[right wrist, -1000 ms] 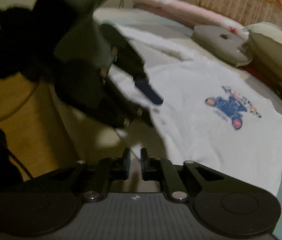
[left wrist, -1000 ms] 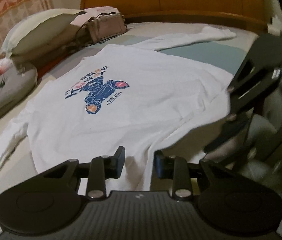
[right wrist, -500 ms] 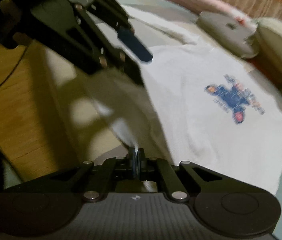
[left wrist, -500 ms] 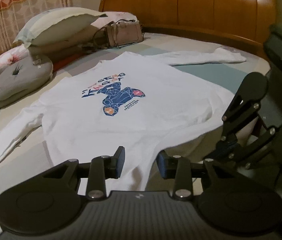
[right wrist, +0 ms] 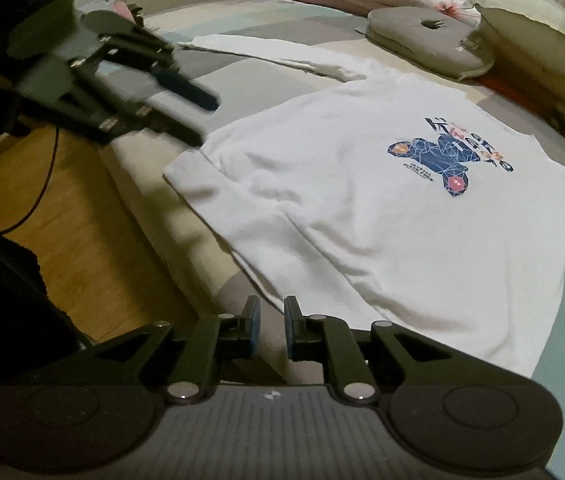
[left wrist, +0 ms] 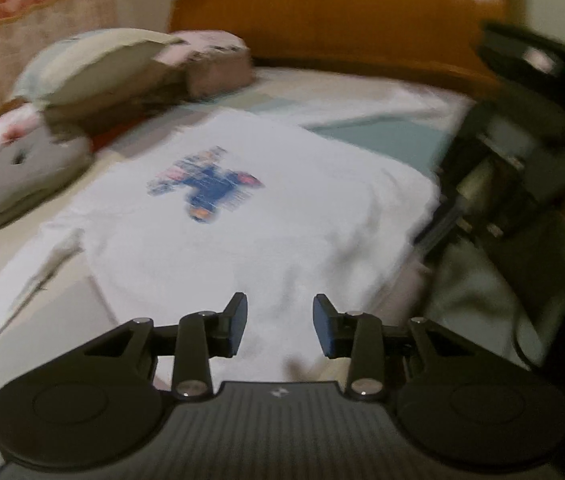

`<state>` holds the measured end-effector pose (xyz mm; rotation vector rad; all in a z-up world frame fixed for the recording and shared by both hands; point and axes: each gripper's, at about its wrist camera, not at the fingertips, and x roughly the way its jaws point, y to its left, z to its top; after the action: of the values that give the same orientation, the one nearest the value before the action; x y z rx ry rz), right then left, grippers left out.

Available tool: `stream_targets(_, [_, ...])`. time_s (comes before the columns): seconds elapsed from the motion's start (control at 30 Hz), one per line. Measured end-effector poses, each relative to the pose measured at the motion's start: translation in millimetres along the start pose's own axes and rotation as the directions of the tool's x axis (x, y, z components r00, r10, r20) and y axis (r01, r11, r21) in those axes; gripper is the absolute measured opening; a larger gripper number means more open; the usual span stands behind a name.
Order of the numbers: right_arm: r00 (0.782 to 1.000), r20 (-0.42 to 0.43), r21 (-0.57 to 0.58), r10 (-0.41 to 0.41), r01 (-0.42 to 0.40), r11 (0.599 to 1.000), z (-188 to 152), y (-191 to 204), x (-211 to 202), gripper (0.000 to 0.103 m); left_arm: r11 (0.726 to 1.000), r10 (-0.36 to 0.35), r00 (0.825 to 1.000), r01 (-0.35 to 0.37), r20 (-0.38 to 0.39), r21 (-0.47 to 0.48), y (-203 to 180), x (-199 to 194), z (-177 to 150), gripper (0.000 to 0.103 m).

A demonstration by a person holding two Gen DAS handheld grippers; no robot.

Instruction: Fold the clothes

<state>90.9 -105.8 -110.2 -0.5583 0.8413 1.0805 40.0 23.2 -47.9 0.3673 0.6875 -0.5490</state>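
Half a second ago your right tongs [right wrist: 268,330] were pinched on the shirt's hem and lifting it; now they have let go and stand a little apart, empty, just short of the hem. Your left tongs [left wrist: 279,330] have swung nearer the hem's middle, and their view is blurred by that motion.

The bed [right wrist: 282,24] carries everything. On it the white shirt [right wrist: 342,200] lies print up and spread flat, both sleeves out to the sides, the hem at the near edge where you can reach it. A shallow ridge runs along the hem's left corner, probably left by your pull. The pillows [right wrist: 538,40] and the grey cushion [right wrist: 422,36] sit clear of the shirt near the headboard [left wrist: 342,8].

Your left tongs are spread wide over the hem, holding nothing; that spread suits taking cloth, though I can only judge so. No fold shows in the body.
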Motion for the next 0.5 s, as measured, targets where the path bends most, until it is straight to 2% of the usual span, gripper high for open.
stream_targets(0.1, [1.000,0.013,-0.006,-0.005,0.005,1.000,0.9,3.6,3.1,0.024,1.000,0.013,0.999,-0.014,-0.039,-0.014,-5.7,7.5,-8.0,0.039])
stream_targets(0.17, [1.000,0.022,-0.010,-0.009,0.009,1.000,1.5,6.0,5.1,0.031,0.999,0.028,0.998,-0.030,-0.059,-0.035,-7.3,11.3,-12.8,0.039])
stream_targets(0.23, [1.000,0.021,-0.026,-0.009,0.010,1.000,5.2,10.3,11.2,0.035,0.998,0.039,0.998,-0.043,-0.058,-0.054,-6.0,7.8,-16.5,0.039])
stream_targets(0.37, [1.000,0.026,-0.054,-0.007,0.009,0.998,13.8,18.4,21.7,0.038,0.996,0.054,0.997,-0.057,-0.046,-0.072,-1.8,-0.8,-21.6,0.041])
stream_targets(0.43, [0.999,0.037,-0.059,-0.012,0.015,0.998,20.1,20.3,22.8,0.044,0.995,0.057,0.998,-0.060,-0.041,-0.083,0.7,-2.4,-22.7,0.041])
stream_targets(0.5, [0.999,0.047,-0.053,-0.004,0.006,0.999,26.6,21.6,24.1,0.045,0.993,0.062,0.998,-0.064,-0.032,-0.094,3.3,-3.5,-23.7,0.041])
